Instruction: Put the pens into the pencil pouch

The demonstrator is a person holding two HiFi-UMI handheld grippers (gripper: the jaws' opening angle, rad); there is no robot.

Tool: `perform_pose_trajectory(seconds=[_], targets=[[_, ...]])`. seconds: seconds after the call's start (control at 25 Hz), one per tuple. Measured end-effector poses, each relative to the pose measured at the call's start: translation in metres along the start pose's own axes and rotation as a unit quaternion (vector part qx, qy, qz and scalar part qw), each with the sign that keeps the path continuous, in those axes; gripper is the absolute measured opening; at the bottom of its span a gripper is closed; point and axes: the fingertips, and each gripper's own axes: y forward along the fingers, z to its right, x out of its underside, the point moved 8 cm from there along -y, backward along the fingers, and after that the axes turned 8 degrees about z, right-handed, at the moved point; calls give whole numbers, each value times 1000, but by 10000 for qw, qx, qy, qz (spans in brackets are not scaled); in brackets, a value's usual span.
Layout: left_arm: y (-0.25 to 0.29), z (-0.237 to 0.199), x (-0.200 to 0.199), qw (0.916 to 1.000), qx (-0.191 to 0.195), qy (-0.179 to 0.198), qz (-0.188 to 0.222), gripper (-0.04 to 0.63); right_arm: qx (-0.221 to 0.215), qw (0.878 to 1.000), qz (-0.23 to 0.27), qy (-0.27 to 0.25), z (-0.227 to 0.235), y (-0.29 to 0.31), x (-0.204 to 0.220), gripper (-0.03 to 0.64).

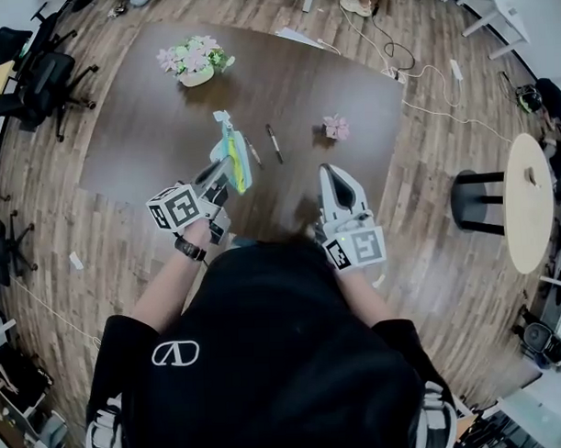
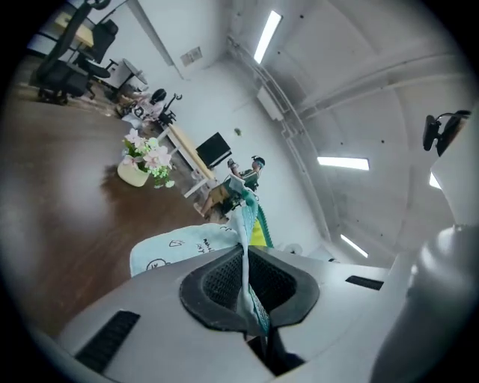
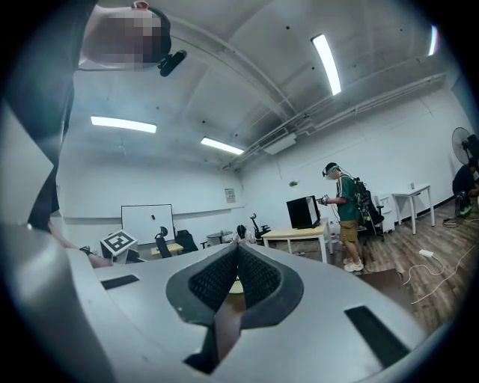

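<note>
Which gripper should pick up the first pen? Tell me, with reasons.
Right. The left gripper is shut on the pencil pouch and holds it above the table. The right gripper is shut and empty, and the dark pen and the thinner pen lie just ahead of it.

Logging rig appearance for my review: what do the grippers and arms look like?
The left gripper and right gripper: light grey shells, black textured fingers, black-and-white marker cubes. Black short-sleeved T-shirt with white logo; dark band on left wrist.
</note>
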Motion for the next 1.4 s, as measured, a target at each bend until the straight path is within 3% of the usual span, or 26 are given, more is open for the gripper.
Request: perform_pose_trajectory(seconds=[0.28,0.4,0.44,0.48,0.6,0.96,1.04,1.24,1.4], targets=[[-10,5,11,9997,-195,-81,154,11,-100,9999,12,-51,-2,2,3,-2],[-10,5,12,9996,-204,-102,139,11,-80,9968,405,-678,-12,2,-10,-2],[-10,5,14,9997,-207,-106,120,11,-15,9922,716,-1019,-18,2,-18,143],[-11,5,16,9997,-217,-104,98,11,37,9863,1005,-1306,-25,3,-27,413],[-11,4,20,9995,-250,-132,101,11,-43,9777,1213,-1712,-34,7,-35,417],[-15,-1,24,9986,-413,-277,157,11,42,9769,559,-2062,-9,59,-15,413],[-17,-2,28,9985,-453,-275,130,11,74,9781,94,-2077,1,79,-1,410],[-24,-7,38,9975,-634,-314,62,11,116,9831,-1015,-1518,23,144,50,372],[-26,-13,42,9963,-780,-359,-9,11,22,9669,-2299,-1111,39,183,116,303]])
